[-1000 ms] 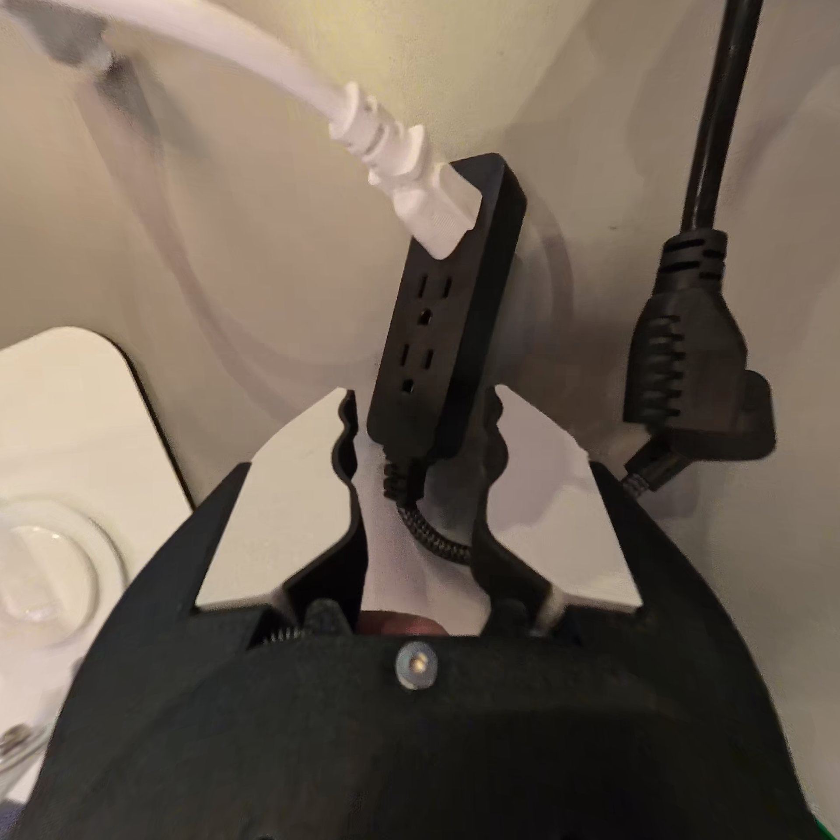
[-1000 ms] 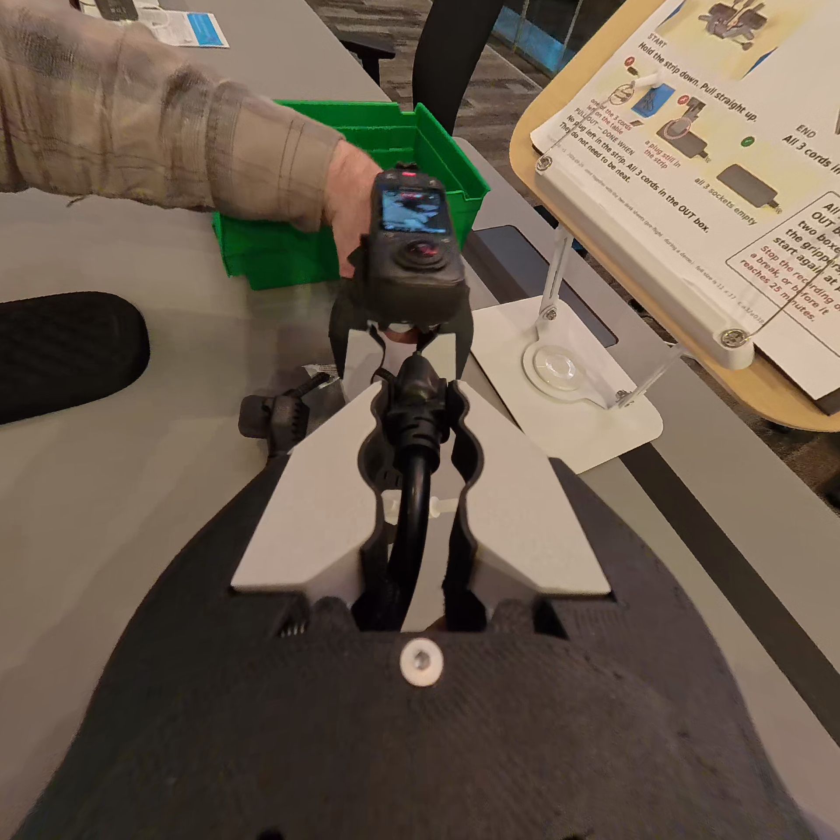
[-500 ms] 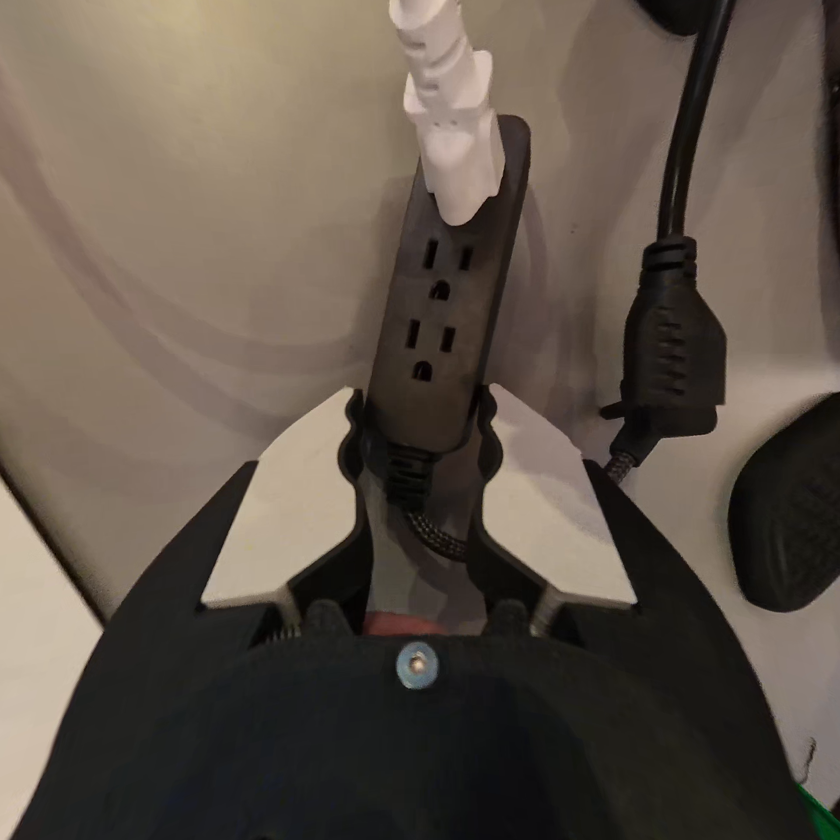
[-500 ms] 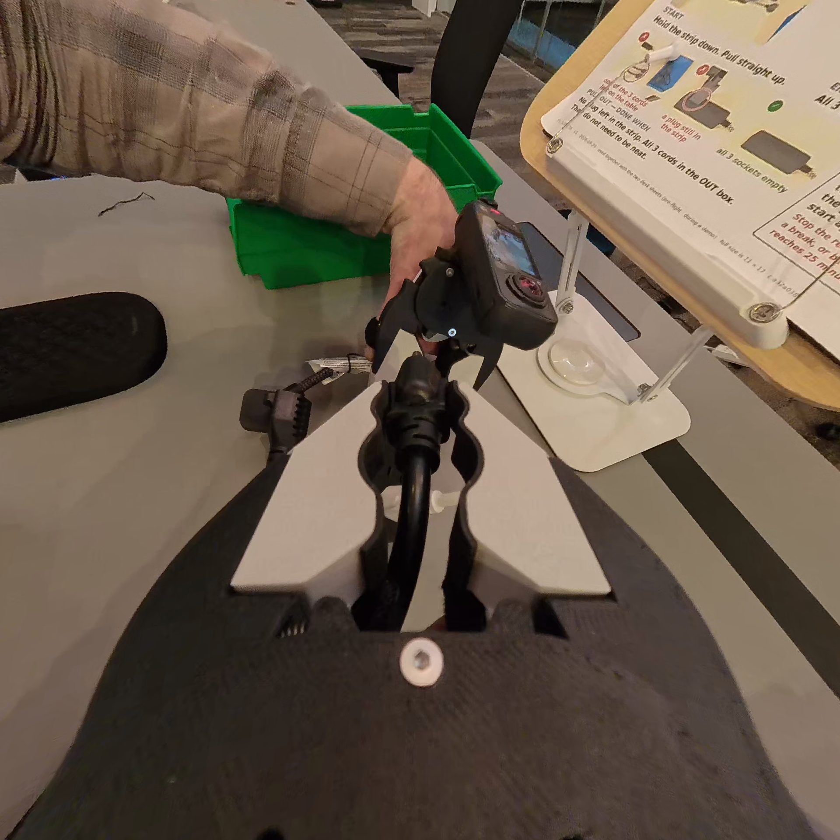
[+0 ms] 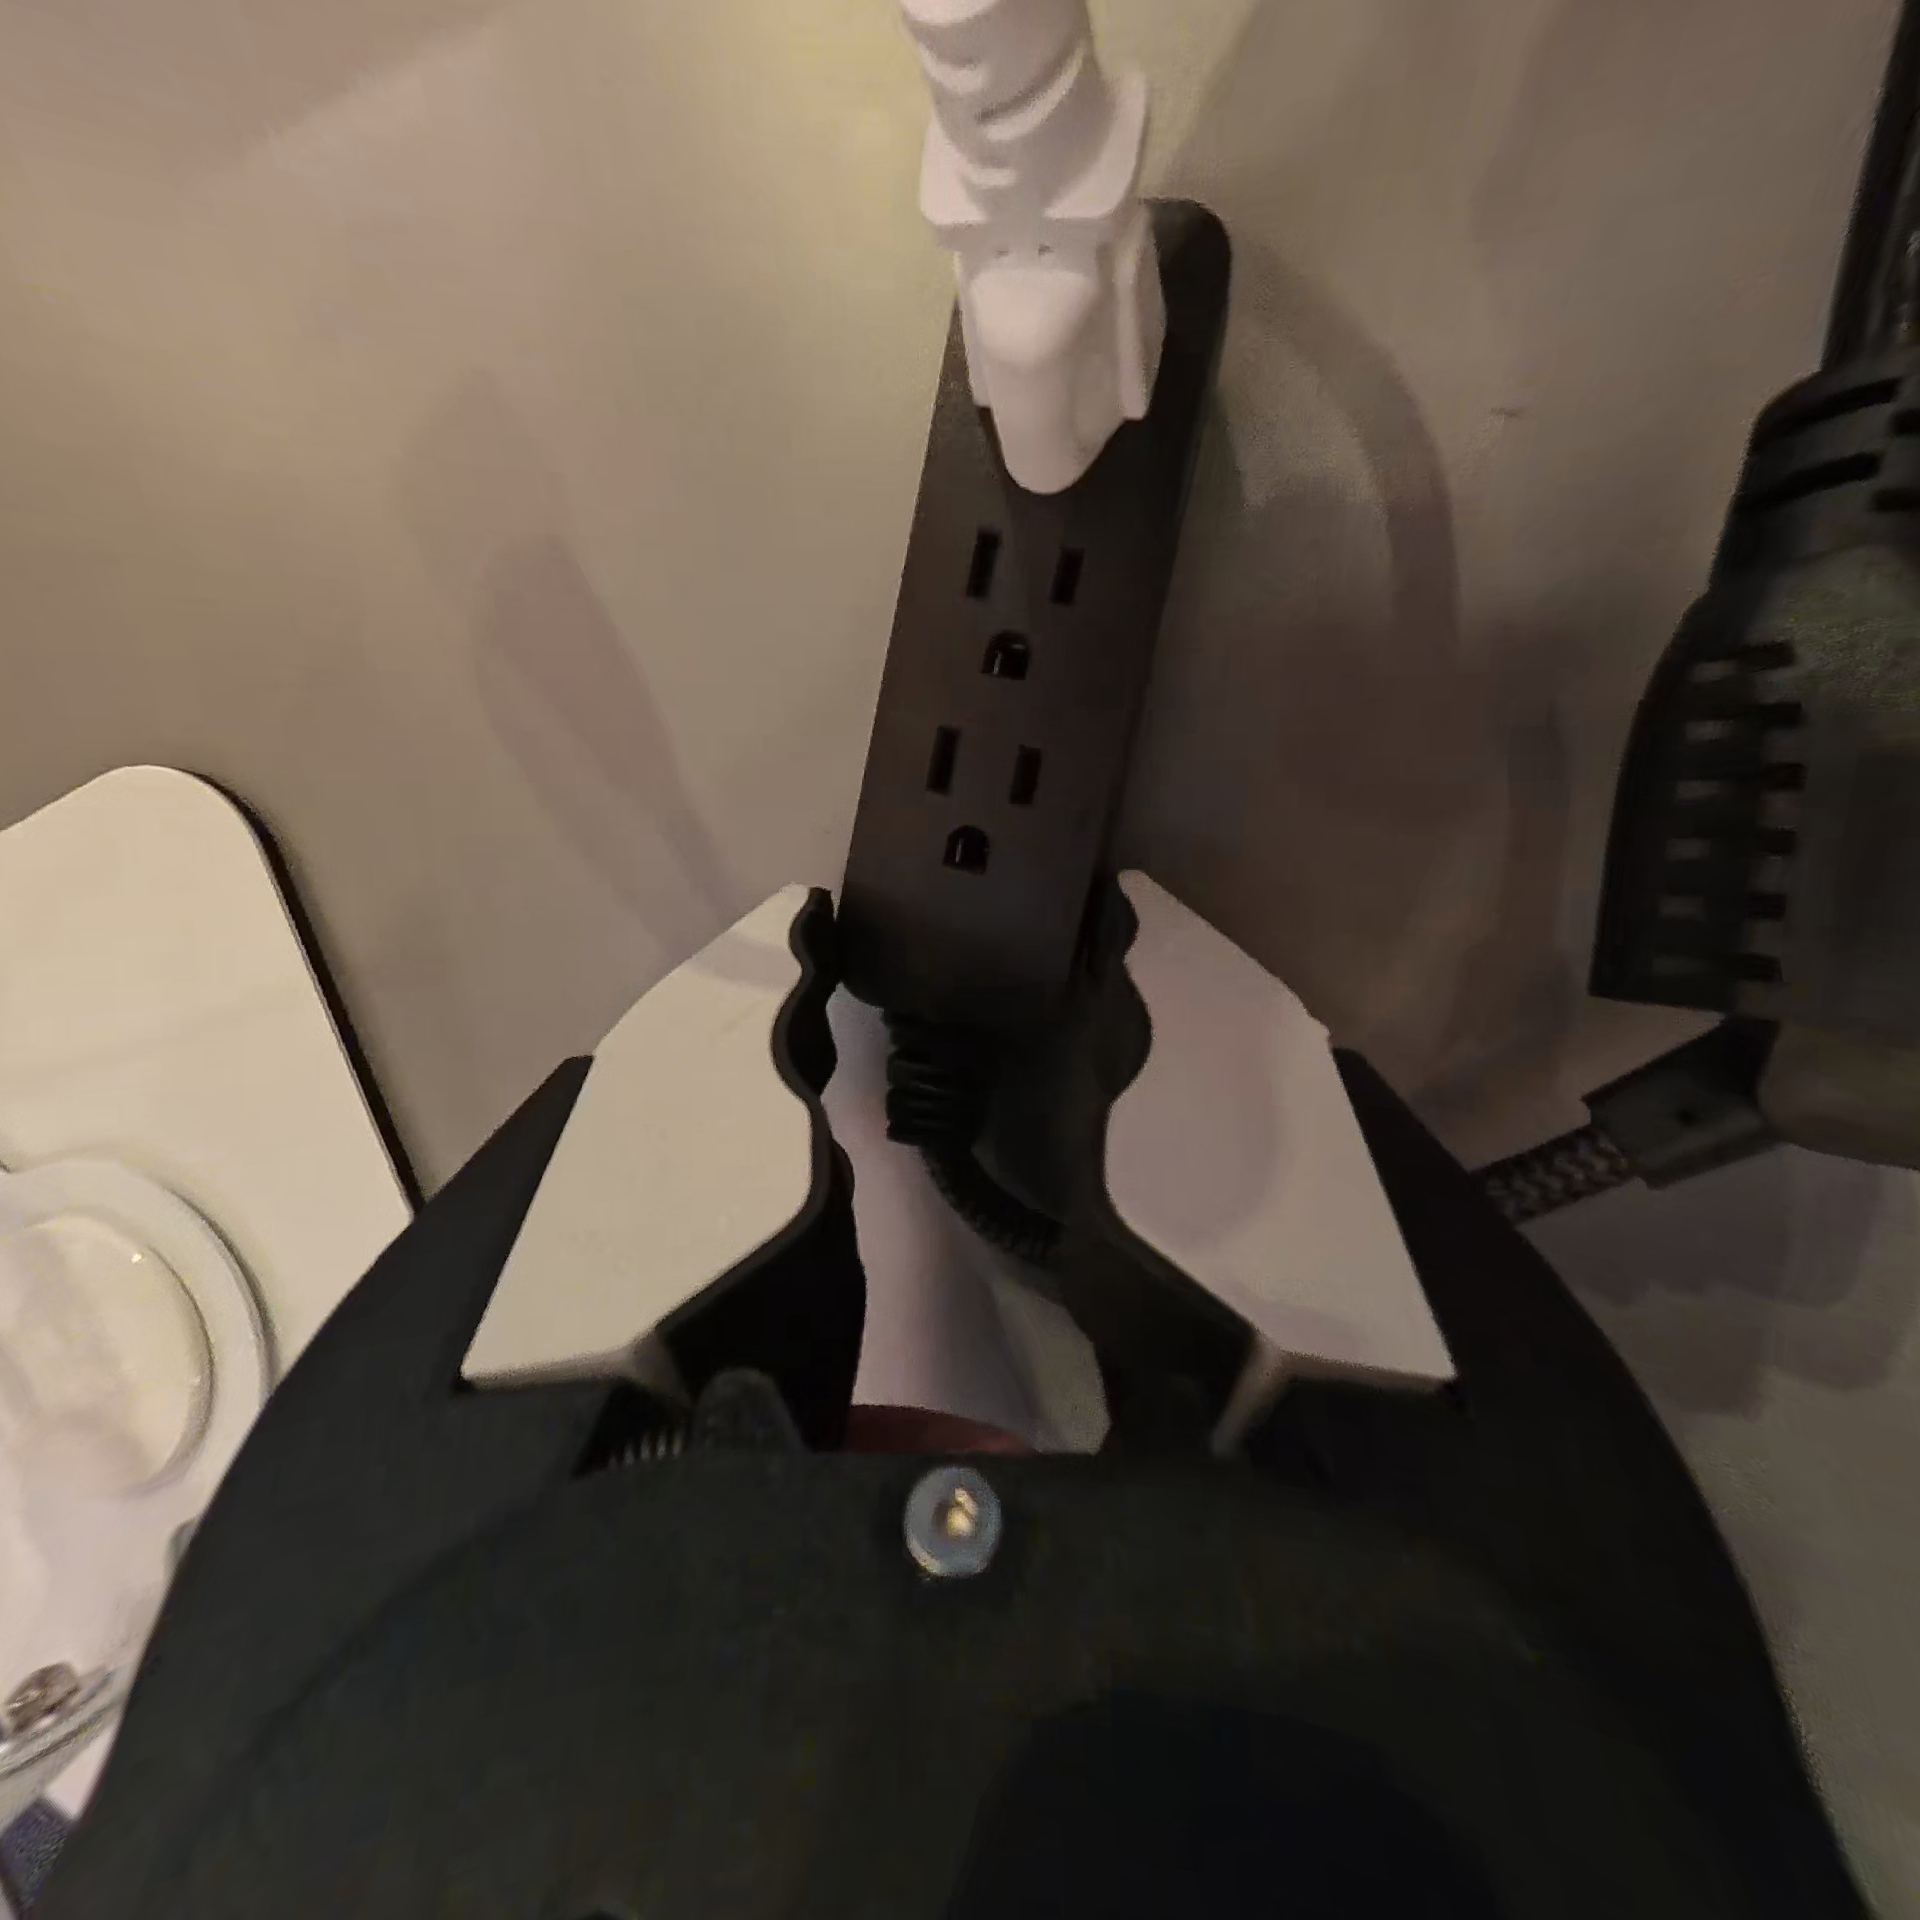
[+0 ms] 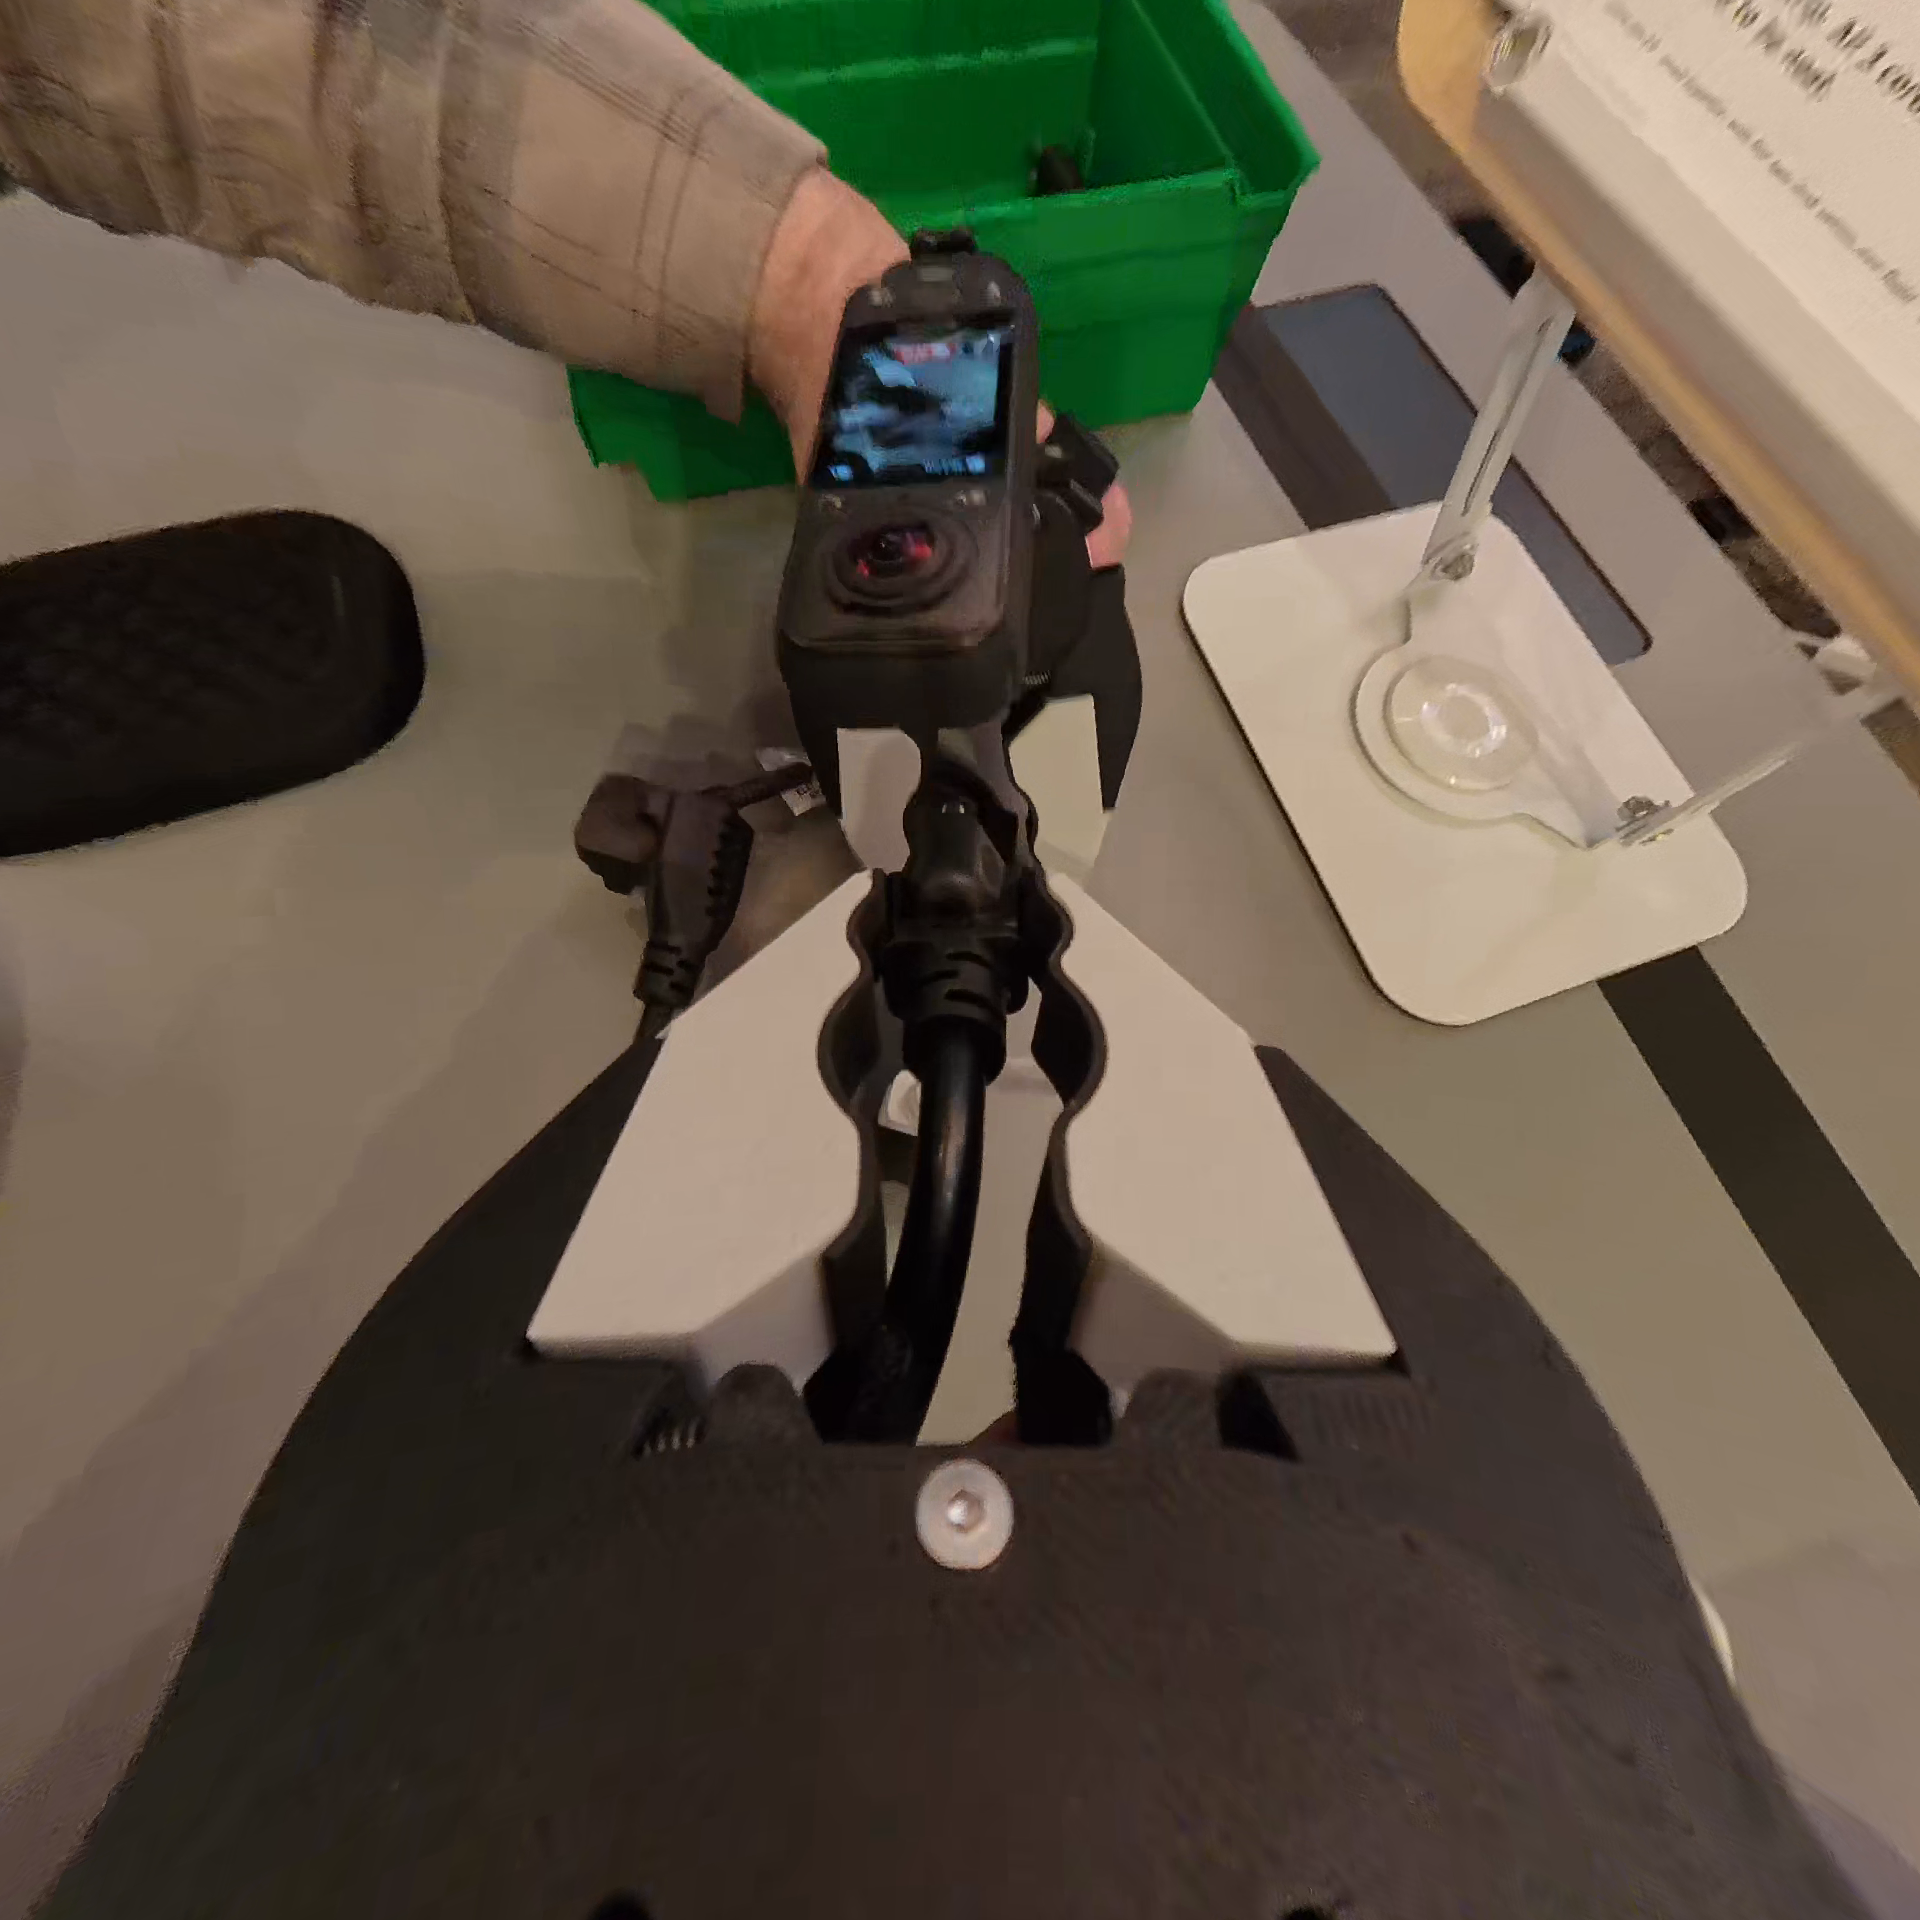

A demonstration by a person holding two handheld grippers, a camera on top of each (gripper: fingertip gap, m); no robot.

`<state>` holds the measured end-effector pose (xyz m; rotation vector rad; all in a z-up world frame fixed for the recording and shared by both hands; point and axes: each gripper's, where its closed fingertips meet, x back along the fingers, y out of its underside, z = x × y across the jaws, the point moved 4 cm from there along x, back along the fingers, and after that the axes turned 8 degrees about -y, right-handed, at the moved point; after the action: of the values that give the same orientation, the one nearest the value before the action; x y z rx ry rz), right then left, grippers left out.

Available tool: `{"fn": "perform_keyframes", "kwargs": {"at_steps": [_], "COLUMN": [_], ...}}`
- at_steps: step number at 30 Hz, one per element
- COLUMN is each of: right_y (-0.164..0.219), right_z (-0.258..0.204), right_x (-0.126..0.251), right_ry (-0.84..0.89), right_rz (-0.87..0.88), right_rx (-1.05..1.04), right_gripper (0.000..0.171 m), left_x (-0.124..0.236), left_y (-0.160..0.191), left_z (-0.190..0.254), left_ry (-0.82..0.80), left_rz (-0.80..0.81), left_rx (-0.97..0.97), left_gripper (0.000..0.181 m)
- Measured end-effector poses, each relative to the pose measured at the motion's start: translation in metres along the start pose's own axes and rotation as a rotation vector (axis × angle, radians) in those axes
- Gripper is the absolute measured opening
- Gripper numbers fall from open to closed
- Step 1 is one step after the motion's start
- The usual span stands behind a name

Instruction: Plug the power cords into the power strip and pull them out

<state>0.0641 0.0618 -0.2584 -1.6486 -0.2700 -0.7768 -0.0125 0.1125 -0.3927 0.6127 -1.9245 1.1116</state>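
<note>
Printed matter, mostly out of reach

A white sheet (image 6: 1704, 135) on the tilted board (image 6: 1621, 312) carries lines of dark print (blurred here), a small tag (image 6: 798, 798) by the strip's cord bears tiny marks, and the camera screen (image 6: 912, 405) shows small overlay symbols.

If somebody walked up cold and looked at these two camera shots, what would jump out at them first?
Most striking is the black power strip, its near end pinched in the left claw, with a white plug in its far socket and two sockets empty. In the right wrist view, the right claw grips a black plug aimed at the other gripper's camera. Behind it sits a bright green bin on the grey table.
</note>
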Motion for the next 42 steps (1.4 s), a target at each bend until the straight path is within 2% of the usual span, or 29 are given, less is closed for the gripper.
{"fn": "perform_keyframes", "kwargs": {"at_steps": [9,13,20,30,36,39,42], "right_y": [0.006,0.008,0.015,0.024,0.001,-0.007,0.006], "right_z": [0.009,0.014,0.009,0.007,0.01,0.012,0.019], "right_x": [-0.015,-0.026,-0.042,-0.048,-0.041,-0.043,-0.051], "right_ry": [-0.04,0.002,0.06,0.009,0.016,-0.044,-0.116], "right_rz": [-0.221,-0.336,-0.414,-0.456,-0.465,-0.506,-0.593], "right_rx": [-0.042,-0.006,0.03,0.029,0.072,0.045,-0.026], "right_gripper": [0.022,0.023,0.023,0.023,0.023,0.023,0.023], "left_x": [-0.002,-0.002,-0.002,-0.002,-0.002,-0.002,-0.002], "left_y": [-0.002,-0.001,-0.001,-0.001,-0.002,-0.002,-0.001], "left_z": [0.001,0.001,0.001,0.001,0.001,0.001,0.001], "left_ry": [-0.032,-0.031,-0.028,-0.023,-0.015,-0.014,-0.013], "left_rz": [0.013,0.032,0.04,0.043,0.041,0.039,0.042], "left_rx": [0.082,0.088,0.07,0.066,0.061,0.062,0.064], "left_gripper": [0.047,0.047,0.047,0.047,0.047,0.047,0.047]}}
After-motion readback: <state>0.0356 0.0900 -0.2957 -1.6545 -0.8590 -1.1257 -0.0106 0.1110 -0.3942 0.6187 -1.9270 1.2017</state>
